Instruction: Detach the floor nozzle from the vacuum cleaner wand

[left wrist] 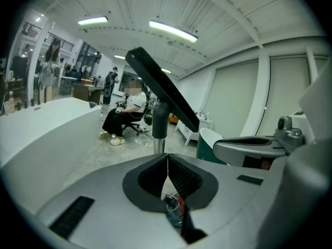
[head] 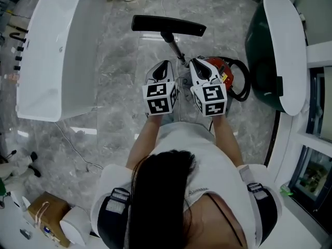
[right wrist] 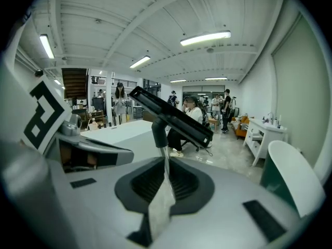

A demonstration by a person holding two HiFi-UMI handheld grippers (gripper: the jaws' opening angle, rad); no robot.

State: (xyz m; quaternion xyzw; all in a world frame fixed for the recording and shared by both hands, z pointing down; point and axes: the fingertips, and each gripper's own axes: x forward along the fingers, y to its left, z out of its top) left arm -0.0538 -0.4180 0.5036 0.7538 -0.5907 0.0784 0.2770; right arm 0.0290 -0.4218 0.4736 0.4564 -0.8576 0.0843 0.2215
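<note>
While the grey marbled floor (head: 119,51) filled the middle of the head view, a white bathtub (head: 52,56) stood along that view's left side and a dark green tub with a white rim (head: 286,45) along its right. A thin cable (head: 72,144) trailed over the floor below the white tub, and a cardboard box (head: 46,211) sat in the lower left corner. Seen through the gripper views, the room was a long open hall with strip lights (left wrist: 174,31) on a ribbed white ceiling, and a seated person (left wrist: 127,115) was far back.

The black floor nozzle (head: 168,25) lay flat on the floor ahead of the person, and the chrome wand (head: 176,48) was joined to its middle and ran back between the two grippers. A red vacuum body (head: 220,69) with a looped black hose (head: 241,82) sat just beside the right gripper.

Both forearms reached forward, side by side, with the marker cubes facing up. The left gripper (head: 165,62) pointed towards the nozzle, its jaws pressed together with nothing between them. The right gripper (head: 194,60), close beside it, also had its jaws pressed together on nothing, and the wand rose just beyond their tips in its own view.
</note>
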